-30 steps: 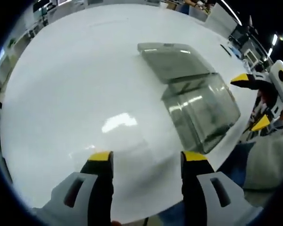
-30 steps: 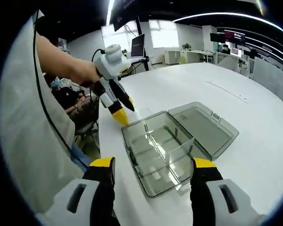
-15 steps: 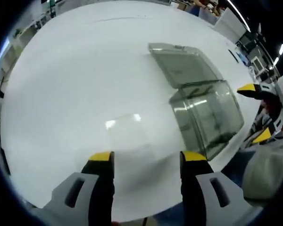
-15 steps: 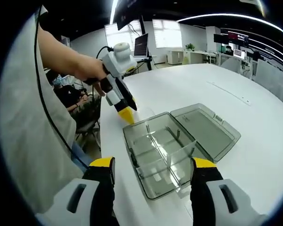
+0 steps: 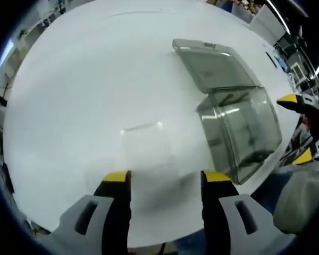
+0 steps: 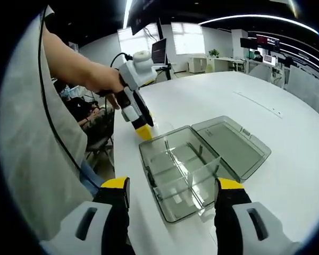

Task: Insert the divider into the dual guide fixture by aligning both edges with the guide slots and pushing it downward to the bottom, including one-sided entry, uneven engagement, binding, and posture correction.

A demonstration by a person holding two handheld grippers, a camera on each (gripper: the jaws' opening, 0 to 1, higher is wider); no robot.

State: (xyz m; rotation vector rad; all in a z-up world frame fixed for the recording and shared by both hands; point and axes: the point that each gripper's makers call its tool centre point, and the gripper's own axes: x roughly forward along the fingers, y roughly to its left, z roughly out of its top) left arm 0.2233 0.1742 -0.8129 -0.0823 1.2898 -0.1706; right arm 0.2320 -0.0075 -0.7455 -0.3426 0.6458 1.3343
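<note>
Left tongs (image 5: 162,178): jaws apart, nothing between them, hovering low over a clear flat divider (image 5: 146,141) that lies on the white surface (image 5: 85,90) just ahead, at 12 o'clock of the tips. Right tongs (image 6: 173,186): jaws apart, empty, held above the near end of the fixture. Divider: thin transparent sheet, nearly invisible but for edge glints; by appearance light, stiff, smooth and slippery, likely to flex or crack if pinched hard. Lying flat, it offers little to grip; best taken by one edge, perhaps after sliding it toward the surface's rim, then held at the top edge midway so both side edges stay free for the slots. Dual guide fixture (image 6: 183,172): smoky clear box with internal ribs and partitions, hinged lid (image 6: 234,146) thrown open flat at its 2 o'clock in the right gripper view; sits well apart from the divider, at 2 o'clock in the left gripper view. Insertion not yet begun.
</note>
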